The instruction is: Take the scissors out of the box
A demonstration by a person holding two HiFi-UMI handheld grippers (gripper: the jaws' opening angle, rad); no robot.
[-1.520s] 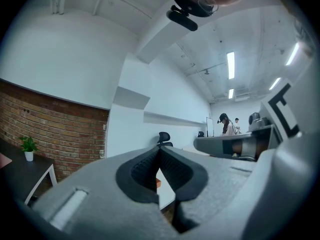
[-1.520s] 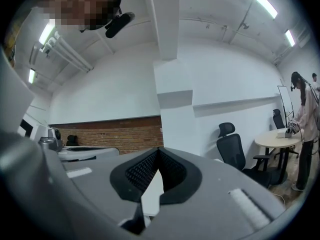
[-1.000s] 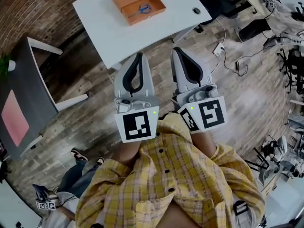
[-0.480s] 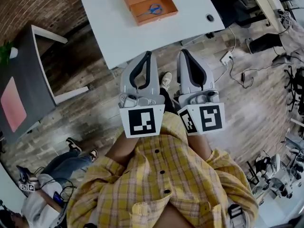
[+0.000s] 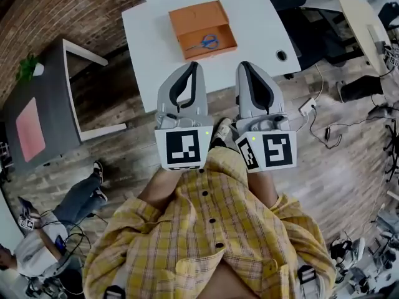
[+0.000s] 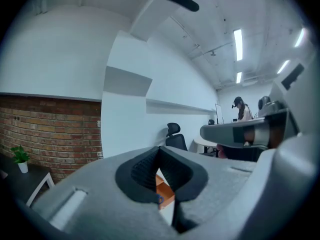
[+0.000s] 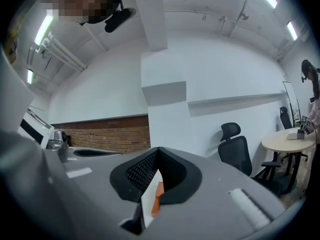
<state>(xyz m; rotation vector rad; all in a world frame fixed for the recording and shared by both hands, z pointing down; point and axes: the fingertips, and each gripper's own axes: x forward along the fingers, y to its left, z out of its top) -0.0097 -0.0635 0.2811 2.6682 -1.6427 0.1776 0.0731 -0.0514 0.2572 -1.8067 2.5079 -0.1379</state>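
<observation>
Pressed tip to tip on nothing: jaws of the grey left gripper (image 5: 190, 65) and the grey right gripper (image 5: 245, 64), side by side over the near edge of the white table (image 5: 255, 33). Beyond, well apart: blue-handled scissors (image 5: 206, 42) lying in the open orange box (image 5: 198, 16). In both gripper views, only an orange sliver behind the pads; scissor blades hard to make out.

Tally from the head view:
- 2 tools: left tool (image 5: 191, 66), right tool (image 5: 244, 65)
- 1 orange box (image 5: 198, 18)
- 1 pair of scissors (image 5: 206, 42)
- 1 white counter (image 5: 156, 48), with 1 cable grommet (image 5: 278, 55)
- 1 dark side table (image 5: 53, 80)
- 1 pink mat (image 5: 29, 129)
- 1 potted plant (image 5: 28, 67)
- 1 round table (image 5: 365, 17)
- 1 bystander (image 5: 43, 248)

From the right tool's view: 1 black office chair (image 7: 236, 151).
</observation>
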